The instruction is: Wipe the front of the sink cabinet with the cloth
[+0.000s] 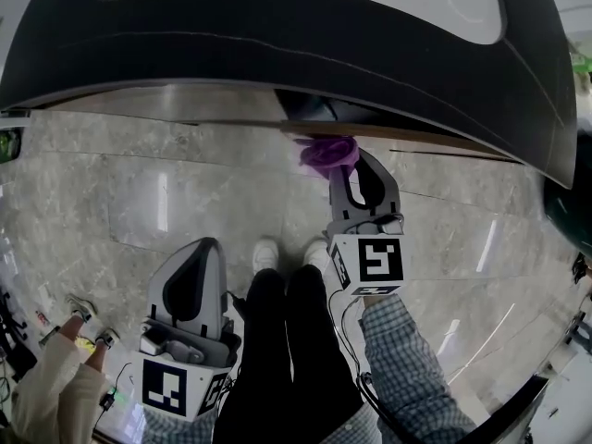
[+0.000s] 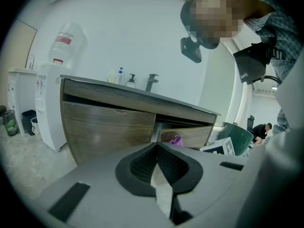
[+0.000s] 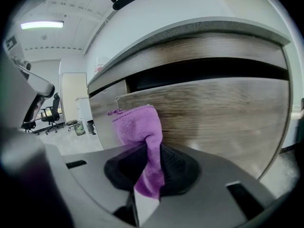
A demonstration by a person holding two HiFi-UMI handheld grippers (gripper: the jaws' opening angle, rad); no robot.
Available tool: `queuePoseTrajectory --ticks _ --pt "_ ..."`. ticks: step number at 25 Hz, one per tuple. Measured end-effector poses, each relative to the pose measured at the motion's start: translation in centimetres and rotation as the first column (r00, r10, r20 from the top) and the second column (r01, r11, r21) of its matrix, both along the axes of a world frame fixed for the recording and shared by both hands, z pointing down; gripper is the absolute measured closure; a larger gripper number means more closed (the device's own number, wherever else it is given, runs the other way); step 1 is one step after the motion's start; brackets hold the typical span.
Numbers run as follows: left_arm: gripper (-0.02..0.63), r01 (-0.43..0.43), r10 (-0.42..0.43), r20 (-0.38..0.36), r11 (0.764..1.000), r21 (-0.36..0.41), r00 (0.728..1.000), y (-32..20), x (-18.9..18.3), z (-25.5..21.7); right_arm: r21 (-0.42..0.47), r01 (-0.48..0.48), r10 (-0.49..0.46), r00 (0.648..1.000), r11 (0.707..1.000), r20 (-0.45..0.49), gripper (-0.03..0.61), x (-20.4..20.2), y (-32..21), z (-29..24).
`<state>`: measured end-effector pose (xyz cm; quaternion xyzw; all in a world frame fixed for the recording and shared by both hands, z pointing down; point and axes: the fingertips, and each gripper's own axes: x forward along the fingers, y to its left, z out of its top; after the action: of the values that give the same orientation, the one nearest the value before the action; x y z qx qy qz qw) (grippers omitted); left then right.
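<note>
2 grippers are working: the right gripper [image 3: 149, 167] is clenching the purple cloth [image 3: 140, 127] at the sink cabinet's drawer front [image 3: 213, 108], while the left gripper [image 2: 156, 161] is idling, fingers [image 2: 141, 166] closed on nothing. Wiping seems to be starting; the next move is calling for a pressed sideways sweep.

Bright even light; floor [image 1: 185, 211] glare; fisheye edges dark, cabinet [image 3: 213, 103] motion-blurred.

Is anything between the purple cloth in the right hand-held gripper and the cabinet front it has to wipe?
Nothing visible. The right hand-held gripper is shut on the cloth, whose bunched end is right up at the bare wooden cabinet front.
</note>
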<state>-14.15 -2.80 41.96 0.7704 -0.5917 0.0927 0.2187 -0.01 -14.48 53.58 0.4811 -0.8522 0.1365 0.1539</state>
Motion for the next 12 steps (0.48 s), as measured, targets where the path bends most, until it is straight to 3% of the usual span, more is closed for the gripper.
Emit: queuePoseTrajectory --ticks 12 --pt "0.603 -0.084 0.084 -0.006 0.996 -0.007 0.996 -1.9 5.0 0.5 0.008 -0.106 0.106 0.994 0.994 -0.002 0.505 7.4 -1.2 -0.1"
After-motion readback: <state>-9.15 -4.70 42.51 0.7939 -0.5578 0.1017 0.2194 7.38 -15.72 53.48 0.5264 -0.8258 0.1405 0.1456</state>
